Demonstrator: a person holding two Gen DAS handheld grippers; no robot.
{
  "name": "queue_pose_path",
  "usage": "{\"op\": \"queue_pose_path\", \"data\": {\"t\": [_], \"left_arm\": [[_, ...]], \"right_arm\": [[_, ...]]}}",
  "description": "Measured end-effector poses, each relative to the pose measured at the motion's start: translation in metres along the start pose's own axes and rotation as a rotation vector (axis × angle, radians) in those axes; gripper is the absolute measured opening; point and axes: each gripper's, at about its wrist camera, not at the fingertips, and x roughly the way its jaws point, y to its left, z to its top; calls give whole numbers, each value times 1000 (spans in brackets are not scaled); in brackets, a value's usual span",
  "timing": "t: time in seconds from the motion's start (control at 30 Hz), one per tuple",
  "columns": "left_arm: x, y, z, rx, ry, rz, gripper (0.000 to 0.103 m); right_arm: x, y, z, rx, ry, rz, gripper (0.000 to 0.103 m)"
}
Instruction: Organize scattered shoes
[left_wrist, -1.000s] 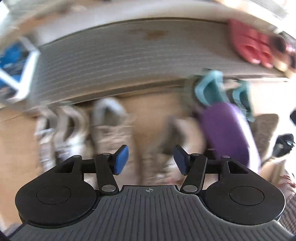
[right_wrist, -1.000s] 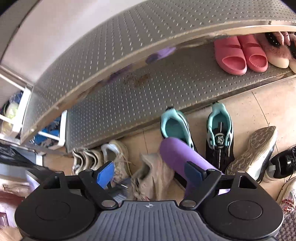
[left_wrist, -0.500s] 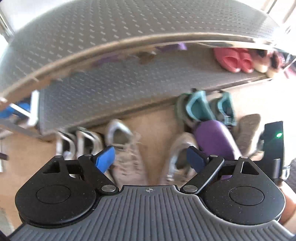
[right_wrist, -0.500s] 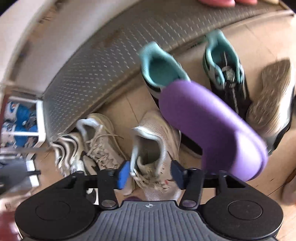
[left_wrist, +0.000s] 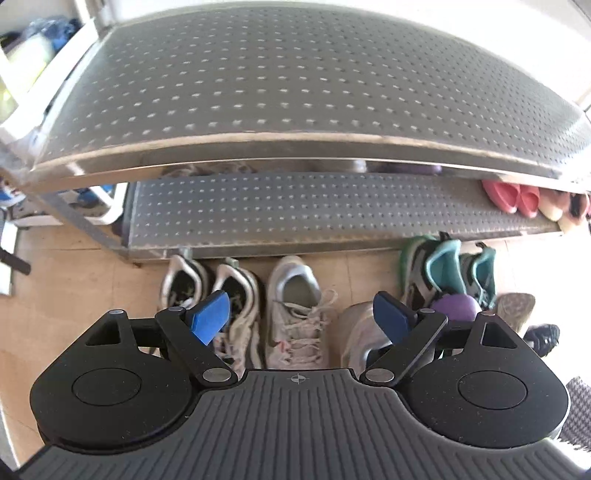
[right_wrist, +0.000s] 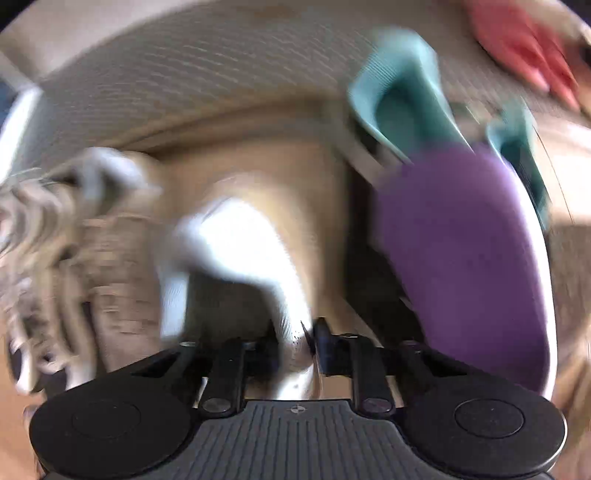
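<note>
Beige sneaker (left_wrist: 295, 314) sits on the floor before the metal shoe rack (left_wrist: 295, 218), beneath the left gripper (left_wrist: 301, 319), jaws wide apart. At right, the right gripper (right_wrist: 295, 345) clamps its mate's (right_wrist: 255, 266) heel beside a purple slipper (right_wrist: 465, 258).

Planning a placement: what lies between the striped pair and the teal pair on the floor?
Left wrist view: two beige sneakers, floor between.

Home entryway: shoe rack (left_wrist: 295, 206), sneakers (left_wrist: 297, 314).
</note>
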Motion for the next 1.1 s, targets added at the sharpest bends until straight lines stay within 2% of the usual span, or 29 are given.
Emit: {"op": "queue_pose_path", "data": {"t": [0.37,0.47,0.5,0.57,0.63,0.67,0.73,0.77,0.83,0.93,1.0,1.03,1.1], "left_arm": [[-4,18,8,-22,-29,37,89],[-5,21,11,-20,-28,38,89],[-5,21,11,-16,-25,40,89],[-3,20,11,-9,-19,43,89],[-1,20,11,-5,-12,48,89],[-1,19,10,1,-12,51,89],[-2,16,9,21,-16,57,89],[-3,13,7,34,-15,58,89],[-3,7,5,56,-12,58,89],[0,-4,-2,80,17,42,89],[3,-15,-10,117,36,36,89],[5,-21,-12,142,42,37,89],[7,-37,-31,197,47,54,89]], "right_arm": [[1,49,60,-51,4,-35,15],[-6,55,67,-60,-5,-42,16],[-8,57,70,-63,-7,-45,19],[-12,61,75,-70,-13,-50,31],[-17,65,79,-76,-19,-55,80],[-20,67,82,-80,-22,-56,86],[-41,60,77,-102,-32,-31,83],[-63,49,66,-118,-33,17,83],[-85,35,50,-98,-33,59,85],[-131,-22,-8,31,30,203,86],[-177,-61,-64,95,35,264,89],[-180,-64,-75,102,27,263,92],[-219,-100,-132,166,-30,259,95]]}}
